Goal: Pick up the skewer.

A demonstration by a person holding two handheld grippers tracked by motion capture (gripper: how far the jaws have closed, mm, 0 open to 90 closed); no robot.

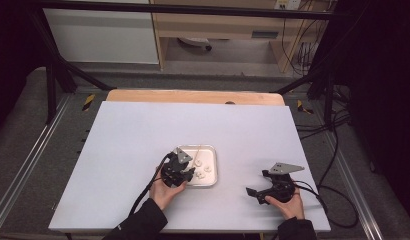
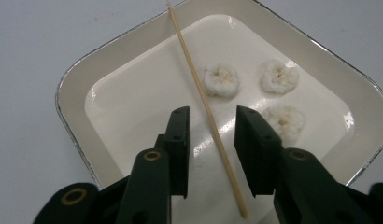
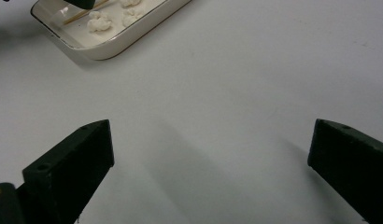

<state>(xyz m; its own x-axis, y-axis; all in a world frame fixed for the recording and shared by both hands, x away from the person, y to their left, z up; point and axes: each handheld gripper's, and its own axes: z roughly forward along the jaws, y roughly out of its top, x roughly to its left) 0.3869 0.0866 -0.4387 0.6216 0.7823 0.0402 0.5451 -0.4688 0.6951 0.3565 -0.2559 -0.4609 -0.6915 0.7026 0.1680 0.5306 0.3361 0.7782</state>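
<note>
A white tray (image 2: 77,88) with a metal rim holds three white banana slices (image 2: 221,80) and a thin wooden skewer (image 2: 199,93) that leans from the tray floor over its far rim. My left gripper (image 2: 212,128) hangs over the tray, open, its jaws on either side of the skewer without touching it. In the high view the left gripper (image 1: 185,175) sits at the tray's (image 1: 211,183) near left corner. My right gripper (image 1: 257,191) rests low over the table to the right, wide open and holding nothing. The tray (image 3: 110,46) appears far off in the right gripper view.
A white board (image 1: 143,135) covers the wooden table. Black frame posts (image 1: 53,85) and cables (image 1: 338,150) stand around the table's sides. A pale cabinet and shelves (image 1: 213,30) lie behind.
</note>
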